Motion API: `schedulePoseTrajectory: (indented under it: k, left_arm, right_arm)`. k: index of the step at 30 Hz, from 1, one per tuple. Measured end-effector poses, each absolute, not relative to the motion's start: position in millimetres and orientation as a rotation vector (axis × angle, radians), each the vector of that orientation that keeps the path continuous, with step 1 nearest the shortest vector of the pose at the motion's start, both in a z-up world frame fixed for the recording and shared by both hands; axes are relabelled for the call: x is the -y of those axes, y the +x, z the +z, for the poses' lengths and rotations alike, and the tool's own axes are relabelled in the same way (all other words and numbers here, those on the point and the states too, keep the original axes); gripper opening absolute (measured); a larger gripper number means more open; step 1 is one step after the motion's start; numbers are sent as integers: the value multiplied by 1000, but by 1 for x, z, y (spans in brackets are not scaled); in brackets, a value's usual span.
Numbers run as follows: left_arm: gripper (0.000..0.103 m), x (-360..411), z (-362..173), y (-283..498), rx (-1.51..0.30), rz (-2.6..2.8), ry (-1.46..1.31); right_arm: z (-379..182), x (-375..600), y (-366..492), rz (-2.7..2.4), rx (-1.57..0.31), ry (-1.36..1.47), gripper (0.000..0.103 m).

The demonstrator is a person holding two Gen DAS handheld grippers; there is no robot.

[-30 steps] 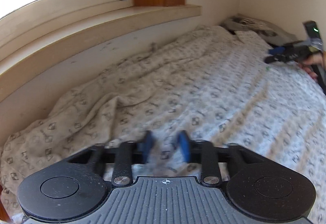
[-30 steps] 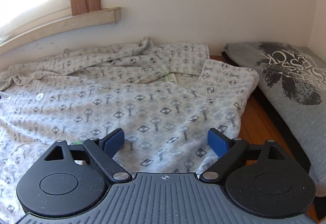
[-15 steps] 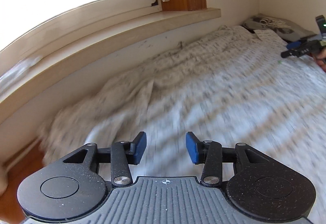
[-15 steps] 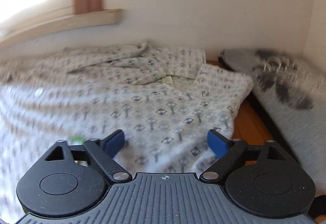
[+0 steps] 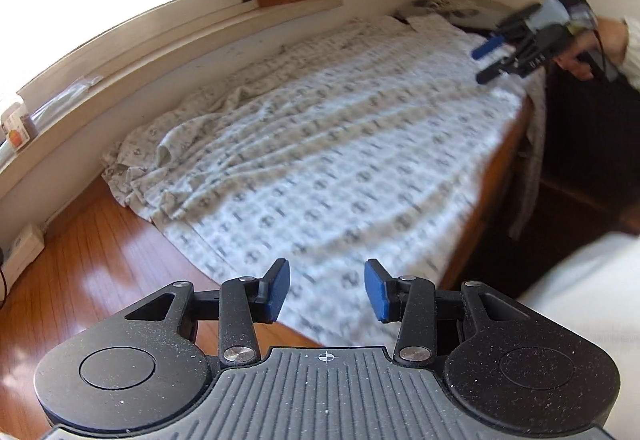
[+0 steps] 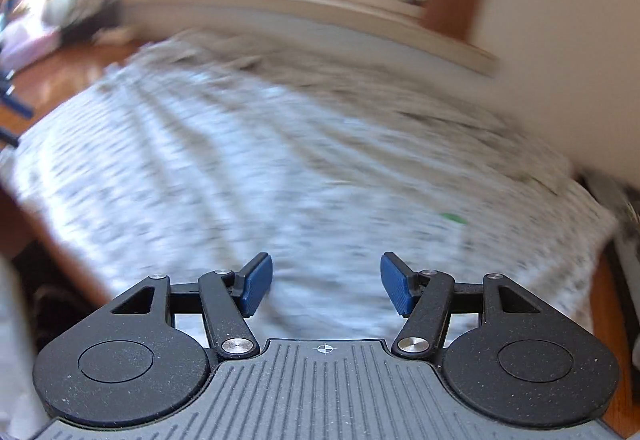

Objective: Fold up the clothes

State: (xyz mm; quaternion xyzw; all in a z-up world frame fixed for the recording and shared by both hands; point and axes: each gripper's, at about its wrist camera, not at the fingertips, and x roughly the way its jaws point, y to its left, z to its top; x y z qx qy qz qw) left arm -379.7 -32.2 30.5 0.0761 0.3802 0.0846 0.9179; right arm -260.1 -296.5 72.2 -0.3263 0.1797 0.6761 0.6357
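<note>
Left tool (image 5: 326, 290): blue-padded jaws standing parted with a clear gap, nothing between them, hovering above the near edge of the white garment with a grey geometric print (image 5: 340, 144); no contact visible. Right tool (image 6: 326, 288): blue-padded jaws spread wider, also holding nothing, hanging over the same printed cloth; this view is heavily motion-blurred, so fabric detail is not readable. In the left wrist view the right tool is showing at far right, off the fabric surface, gripped by a person's hand (image 5: 592, 44).

Garment is lying spread flat across the glossy orange-brown wooden bench (image 5: 92, 252), wrinkled and bunched along the far side under the pale wooden window sill (image 5: 168, 40), one edge drooping over the bench's right side. A grey printed textile (image 5: 452, 6) is resting at the far corner, just beyond the garment. A small green mark (image 6: 454, 217) is showing on the cloth in the right wrist view.
</note>
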Motion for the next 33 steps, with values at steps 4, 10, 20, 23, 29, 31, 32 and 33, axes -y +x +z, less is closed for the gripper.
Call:
schedulePoseTrajectory:
  k: [4, 10, 20, 23, 29, 31, 32, 33]
  left_arm:
    - [31, 44, 24, -388, -798, 151, 182]
    - [20, 48, 20, -384, -813, 123, 206]
    - [0, 68, 29, -390, -805, 97, 260]
    - [0, 69, 36, -392, -798, 119, 263]
    - [16, 64, 25, -387, -864, 131, 288]
    - [23, 62, 22, -386, -874, 137, 287]
    - [26, 61, 21, -384, -883, 139, 293]
    - [27, 61, 19, -383, -891, 141, 298]
  right_arm:
    - [75, 304, -285, 1587, -390, -827, 61]
    - [76, 316, -287, 1580, -386, -835, 61]
    - [65, 320, -281, 1570, -410, -827, 61]
    - [65, 318, -282, 1574, -405, -822, 63]
    - [64, 315, -287, 1585, -388, -820, 67]
    - [63, 313, -288, 1588, -382, -820, 67]
    - [63, 313, -289, 1590, -380, -819, 67]
    - [63, 313, -288, 1591, -381, -816, 67]
